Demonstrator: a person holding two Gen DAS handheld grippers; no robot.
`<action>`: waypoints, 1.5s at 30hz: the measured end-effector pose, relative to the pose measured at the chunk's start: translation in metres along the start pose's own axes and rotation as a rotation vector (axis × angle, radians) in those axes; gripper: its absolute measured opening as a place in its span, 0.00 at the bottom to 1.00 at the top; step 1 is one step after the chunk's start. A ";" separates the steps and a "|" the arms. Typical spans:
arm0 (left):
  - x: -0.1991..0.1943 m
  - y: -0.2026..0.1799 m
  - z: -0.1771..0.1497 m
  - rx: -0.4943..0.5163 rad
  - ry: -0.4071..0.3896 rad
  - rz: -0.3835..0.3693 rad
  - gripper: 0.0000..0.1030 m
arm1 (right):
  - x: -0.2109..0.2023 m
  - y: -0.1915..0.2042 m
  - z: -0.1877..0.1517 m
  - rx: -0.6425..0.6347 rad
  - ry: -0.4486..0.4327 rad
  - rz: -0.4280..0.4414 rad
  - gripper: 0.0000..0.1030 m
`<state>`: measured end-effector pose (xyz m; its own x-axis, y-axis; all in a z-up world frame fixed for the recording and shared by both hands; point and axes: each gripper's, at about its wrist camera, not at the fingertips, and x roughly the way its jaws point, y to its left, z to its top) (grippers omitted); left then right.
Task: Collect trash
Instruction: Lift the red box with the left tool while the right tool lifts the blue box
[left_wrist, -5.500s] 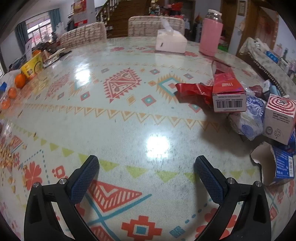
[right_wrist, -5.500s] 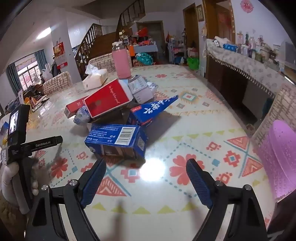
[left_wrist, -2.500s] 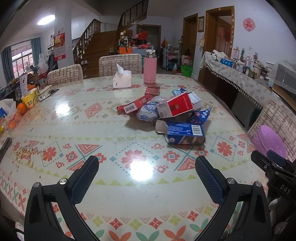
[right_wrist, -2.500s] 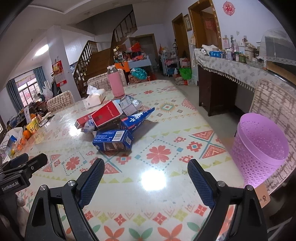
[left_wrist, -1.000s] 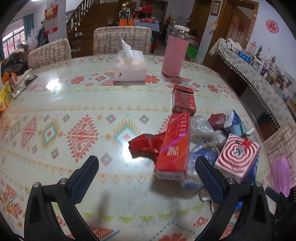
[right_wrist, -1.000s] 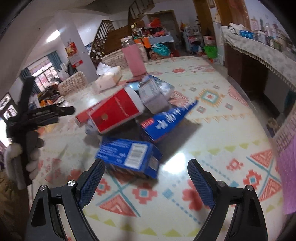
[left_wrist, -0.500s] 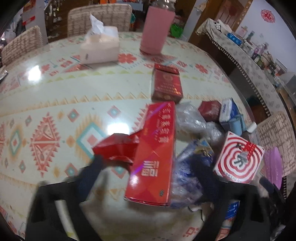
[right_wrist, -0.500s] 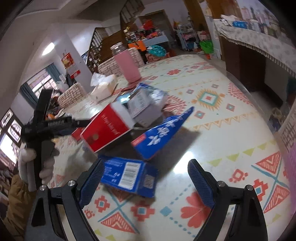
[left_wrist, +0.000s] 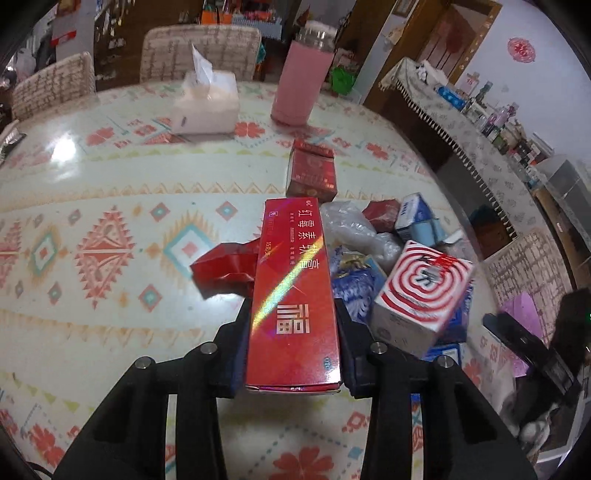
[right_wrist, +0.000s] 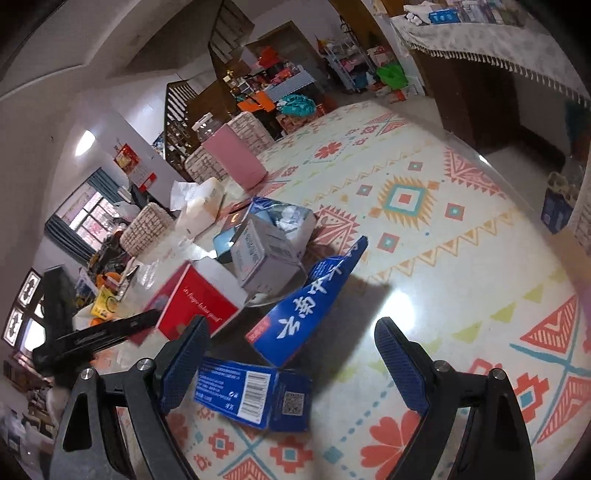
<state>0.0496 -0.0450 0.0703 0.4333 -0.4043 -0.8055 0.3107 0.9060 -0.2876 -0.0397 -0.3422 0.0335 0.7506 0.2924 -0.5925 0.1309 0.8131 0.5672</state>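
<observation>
Left gripper closing on the long red carton, right gripper wide open over the blue barcode box; squeeze square, lift slow.

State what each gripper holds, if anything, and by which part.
The left gripper, jaws closing, takes the long red carton by the long sides of its near end. The right gripper is open and holds nothing.

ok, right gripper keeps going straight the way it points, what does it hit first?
Most likely the flat blue box with the barcode, lying on the table between the open right gripper fingers. Just beyond it is the blue wedge-shaped carton. Depth is hard to judge through the fisheye.
</observation>
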 end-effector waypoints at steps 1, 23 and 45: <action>-0.006 0.000 -0.003 0.000 -0.013 -0.005 0.38 | 0.003 -0.001 0.002 0.009 0.001 -0.008 0.91; -0.072 -0.066 -0.057 0.140 -0.141 -0.007 0.38 | -0.039 -0.018 -0.007 0.047 -0.037 0.044 0.06; -0.084 -0.103 -0.095 0.182 -0.140 -0.011 0.38 | -0.004 -0.020 -0.038 -0.132 0.031 -0.200 0.64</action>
<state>-0.0989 -0.0925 0.1185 0.5381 -0.4394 -0.7193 0.4584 0.8687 -0.1877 -0.0702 -0.3403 0.0033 0.6976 0.1324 -0.7041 0.1877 0.9147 0.3579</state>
